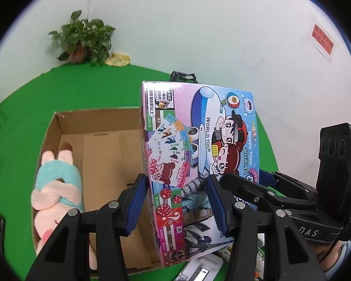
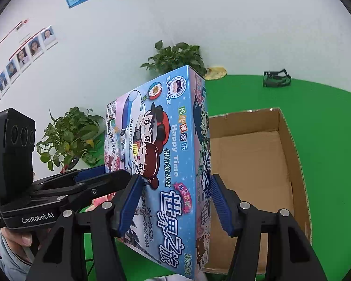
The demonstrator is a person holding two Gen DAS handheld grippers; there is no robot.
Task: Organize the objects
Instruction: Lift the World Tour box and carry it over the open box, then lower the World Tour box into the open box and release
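green table (image 1: 86, 89) with stuff on it | open brown cardboard box (image 1: 100, 121) sits on it | bright cartoon game box (image 1: 199, 154) held up tilted over the cardboard box edge | pink and teal soft bunny toy (image 1: 56, 182) lies inside | left claw (image 1: 175, 201) squeezes the game box | right claw (image 2: 175, 201) squeezes it too

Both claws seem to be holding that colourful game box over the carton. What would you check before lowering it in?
1. Left gripper clamped on game box: ok.
2. Right gripper clamped on the same box: ok.
3. Box above cardboard carton: ok.
4. Free floor space in carton: ok, bare cardboard beside plush toy.
5. Box level: not ok, tilted.
6. Box fits carton's length: cannot tell.
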